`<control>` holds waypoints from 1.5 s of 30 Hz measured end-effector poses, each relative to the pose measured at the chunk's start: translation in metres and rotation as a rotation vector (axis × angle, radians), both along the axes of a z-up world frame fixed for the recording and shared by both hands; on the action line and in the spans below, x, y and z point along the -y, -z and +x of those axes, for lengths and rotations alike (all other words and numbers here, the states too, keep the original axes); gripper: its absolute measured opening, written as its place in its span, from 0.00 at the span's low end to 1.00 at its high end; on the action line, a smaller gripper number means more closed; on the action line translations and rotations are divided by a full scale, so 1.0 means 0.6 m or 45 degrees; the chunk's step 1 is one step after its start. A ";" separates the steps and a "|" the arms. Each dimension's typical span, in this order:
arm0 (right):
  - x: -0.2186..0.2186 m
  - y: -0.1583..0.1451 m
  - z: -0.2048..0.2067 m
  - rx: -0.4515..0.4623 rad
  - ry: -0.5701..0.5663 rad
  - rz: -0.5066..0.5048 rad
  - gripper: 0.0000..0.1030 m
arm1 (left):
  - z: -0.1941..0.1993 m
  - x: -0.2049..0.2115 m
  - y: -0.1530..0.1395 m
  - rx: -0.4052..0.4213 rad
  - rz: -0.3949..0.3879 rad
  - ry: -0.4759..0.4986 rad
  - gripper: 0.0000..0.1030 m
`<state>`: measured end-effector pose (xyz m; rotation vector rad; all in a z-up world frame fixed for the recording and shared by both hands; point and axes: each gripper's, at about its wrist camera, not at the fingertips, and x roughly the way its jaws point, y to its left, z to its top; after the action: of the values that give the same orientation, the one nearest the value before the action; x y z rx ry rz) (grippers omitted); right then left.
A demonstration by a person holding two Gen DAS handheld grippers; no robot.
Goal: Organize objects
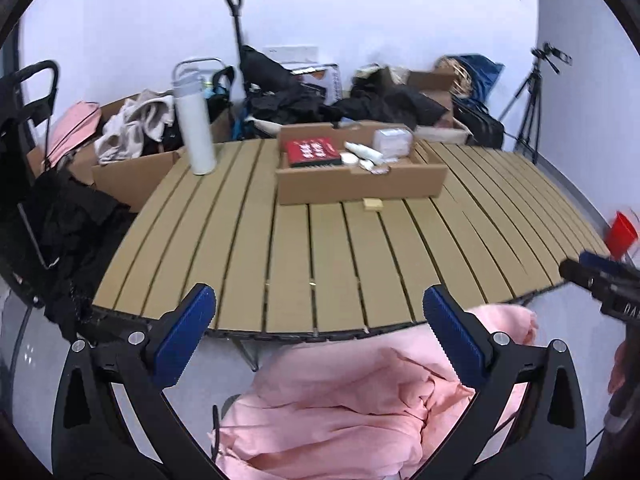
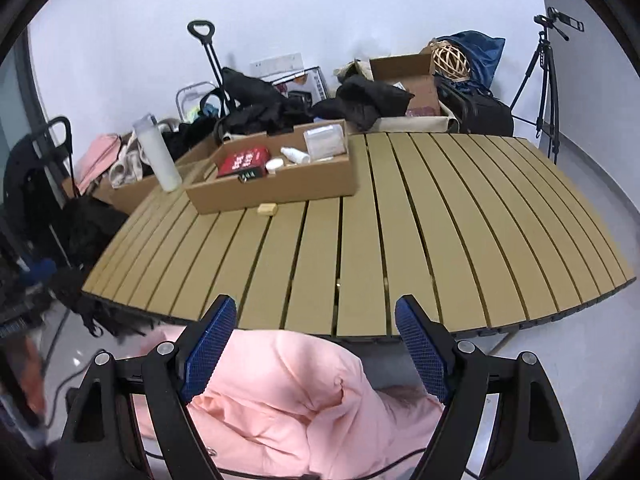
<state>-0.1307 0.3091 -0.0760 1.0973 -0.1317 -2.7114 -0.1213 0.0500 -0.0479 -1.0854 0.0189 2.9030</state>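
Note:
A cardboard tray (image 1: 360,186) (image 2: 280,190) sits on the far part of the slatted table (image 1: 320,264) (image 2: 400,240). It holds a red box (image 1: 312,151) (image 2: 244,161), a white bottle (image 1: 364,151) (image 2: 295,155), a clear plastic box (image 1: 393,141) (image 2: 325,141) and small white items. A small yellow block (image 1: 372,204) (image 2: 267,209) lies on the table just in front of the tray. A tall white bottle (image 1: 195,128) (image 2: 157,154) stands at the table's far left. My left gripper (image 1: 320,320) and right gripper (image 2: 316,336) are open and empty, both held near the table's front edge, above a pink garment (image 1: 360,408) (image 2: 288,400).
Behind the table lie cardboard boxes with clothes (image 1: 132,128) (image 2: 124,164), black bags (image 1: 288,100) (image 2: 260,108), a trolley handle (image 1: 234,0) (image 2: 201,32) and a tripod (image 1: 532,100) (image 2: 546,72). A red object (image 1: 620,234) shows at the right in the left wrist view.

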 end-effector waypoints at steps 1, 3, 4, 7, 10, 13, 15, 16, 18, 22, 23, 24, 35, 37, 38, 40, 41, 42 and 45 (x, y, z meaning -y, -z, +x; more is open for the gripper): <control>0.002 0.002 0.001 0.000 0.000 0.008 0.82 | -0.006 -0.006 0.008 0.006 0.006 0.023 1.00; 0.009 0.012 -0.002 0.008 -0.011 0.038 0.82 | -0.021 -0.018 0.023 0.017 0.019 0.050 1.00; 0.014 0.019 -0.006 0.020 -0.020 0.059 0.82 | -0.037 -0.025 0.032 0.023 0.034 0.071 1.00; 0.025 0.037 -0.022 0.044 -0.047 0.092 0.82 | -0.093 -0.044 0.049 0.042 0.114 0.110 1.00; 0.026 0.056 -0.051 0.085 -0.058 0.076 0.82 | -0.185 -0.075 0.074 0.086 0.175 0.092 0.96; 0.025 0.065 -0.079 0.105 -0.066 0.068 0.82 | -0.275 -0.110 0.106 0.115 0.176 0.092 0.88; 0.019 0.070 -0.094 0.110 -0.063 0.069 0.83 | -0.331 -0.132 0.135 0.137 0.137 0.100 0.85; 0.016 0.073 -0.102 0.113 -0.058 0.070 0.83 | -0.365 -0.141 0.156 0.168 0.105 0.087 0.81; 0.005 0.082 -0.119 0.131 -0.043 0.067 0.83 | -0.403 -0.145 0.186 0.220 0.080 0.048 0.75; -0.013 0.109 -0.149 0.173 -0.012 0.035 0.82 | -0.457 -0.134 0.229 0.299 0.068 -0.028 0.47; -0.016 0.118 -0.157 0.189 -0.004 0.025 0.82 | -0.456 -0.136 0.226 0.269 0.029 -0.052 0.31; -0.017 0.128 -0.164 0.207 0.000 0.015 0.82 | -0.456 -0.137 0.225 0.271 0.018 -0.052 0.26; 0.010 0.132 -0.158 0.225 -0.062 0.024 0.82 | -0.290 -0.072 0.121 0.198 0.106 0.000 0.26; 0.012 0.115 -0.139 0.192 -0.063 0.034 0.82 | -0.230 -0.051 0.097 0.189 0.081 -0.006 0.26; 0.015 0.106 -0.130 0.173 -0.080 0.032 0.82 | -0.205 -0.043 0.089 0.193 0.075 -0.010 0.26; 0.025 0.085 -0.106 0.122 -0.116 0.012 0.82 | -0.142 -0.023 0.071 0.194 0.076 -0.004 0.26; 0.030 0.077 -0.099 0.106 -0.130 0.000 0.82 | -0.125 -0.018 0.067 0.190 0.075 -0.005 0.26; 0.037 0.067 -0.089 0.085 -0.145 -0.013 0.82 | -0.100 -0.011 0.058 0.175 0.068 -0.008 0.26; 0.058 0.047 -0.071 0.044 -0.173 -0.023 0.82 | -0.070 -0.001 0.042 0.124 0.052 -0.015 0.26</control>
<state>-0.1733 0.2740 -0.1041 1.1061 -0.0835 -2.5673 -0.1632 0.0503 -0.0729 -1.2223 -0.0495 2.8439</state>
